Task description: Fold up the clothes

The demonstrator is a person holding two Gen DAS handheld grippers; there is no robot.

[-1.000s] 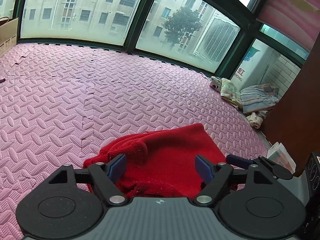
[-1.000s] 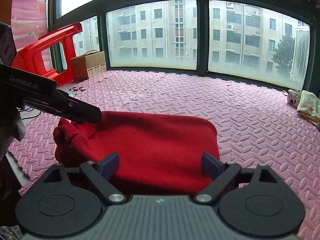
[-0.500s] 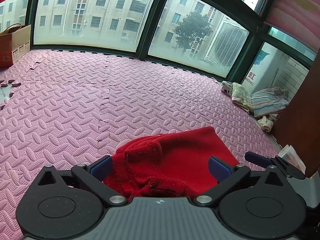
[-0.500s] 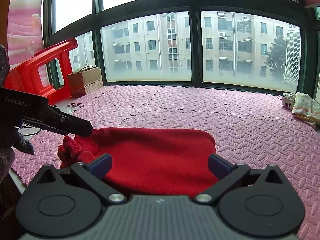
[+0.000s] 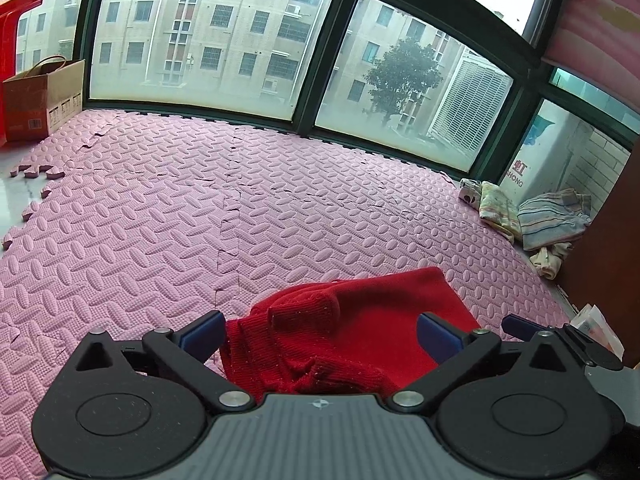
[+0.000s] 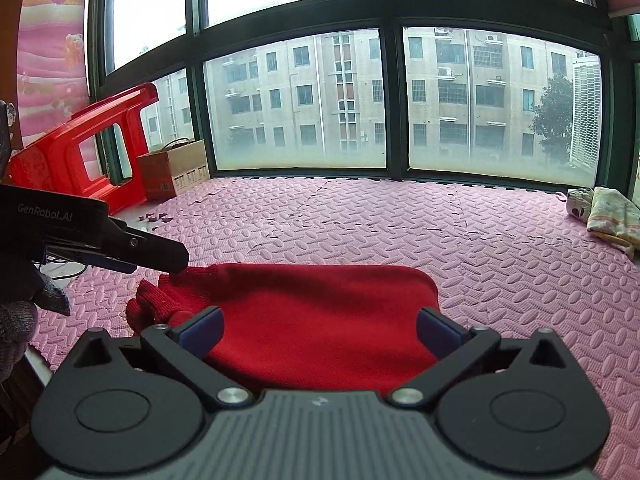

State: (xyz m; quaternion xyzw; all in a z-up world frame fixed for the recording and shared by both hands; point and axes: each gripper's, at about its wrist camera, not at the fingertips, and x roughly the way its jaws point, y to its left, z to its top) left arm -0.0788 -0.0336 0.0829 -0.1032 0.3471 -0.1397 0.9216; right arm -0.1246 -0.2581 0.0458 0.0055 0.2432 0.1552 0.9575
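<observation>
A folded red knit sweater (image 5: 360, 320) lies on the pink foam mat (image 5: 200, 220), with a bunched sleeve at its left end. My left gripper (image 5: 318, 330) is open, its blue pads either side of the bunched end, holding nothing. In the right wrist view the sweater (image 6: 312, 308) lies flat and wide. My right gripper (image 6: 318, 330) is open just over its near edge. The left gripper's fingers (image 6: 160, 254) show at the left, tips close to the sweater's far left corner.
A pile of folded clothes (image 5: 532, 220) lies at the mat's far right by the wall. A red plastic stool (image 6: 80, 148) and a cardboard box (image 6: 172, 172) stand at the far left. Windows run along the back. A dark wooden panel (image 5: 616, 260) stands at the right.
Both grippers have opened wider and pulled back and up a little from the sweater. The sweater lies still on the mat.
</observation>
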